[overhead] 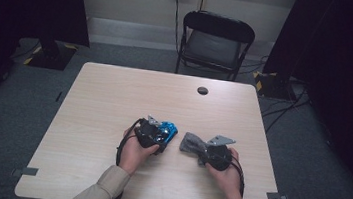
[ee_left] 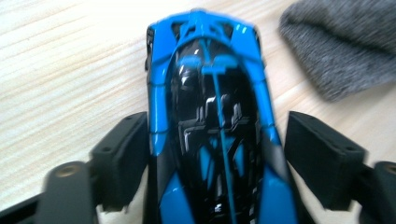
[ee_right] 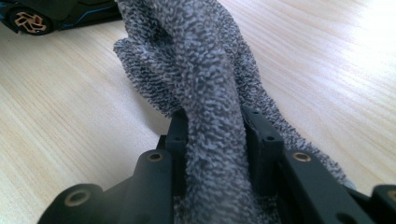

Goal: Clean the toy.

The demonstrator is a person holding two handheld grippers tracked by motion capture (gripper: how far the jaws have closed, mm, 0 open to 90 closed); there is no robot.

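A blue and black toy car lies on the pale wooden table. My left gripper straddles its rear half, and both black pads sit against the car's sides. Just right of the car lies a grey terry cloth, bunched up. My right gripper is shut on a raised fold of that cloth, pinched tight between its pads. The cloth's edge lies close to the car's nose, and a car wheel peeks in beyond the cloth.
A black folding chair stands behind the table's far edge. A round cable hole sits near the far middle of the tabletop. Dark curtains and stand bases flank the table, with cables on the floor at the right.
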